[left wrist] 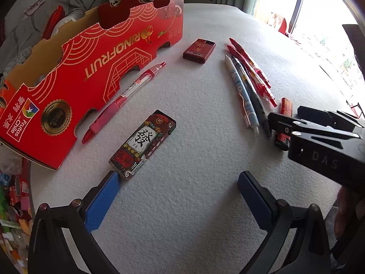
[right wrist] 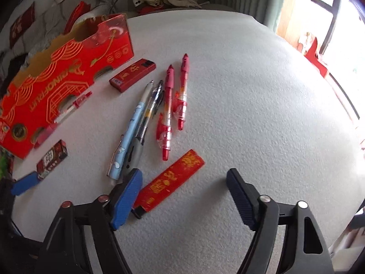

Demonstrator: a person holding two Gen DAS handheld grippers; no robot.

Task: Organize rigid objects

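The right gripper (right wrist: 182,191) is hanging wide open, holding nothing, just over the red lighter (right wrist: 172,180), which is lying flat beside the bunch of pens (right wrist: 146,118). The left gripper (left wrist: 178,189) is open too, near the picture lighter (left wrist: 143,143) by the pens' far side. A good grab is squeezing the red lighter across its thin sides, not bumping the pens.

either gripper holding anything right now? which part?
Nothing held. Left gripper is open over bare table; right gripper is open, the red lighter lying loose beside its left finger.
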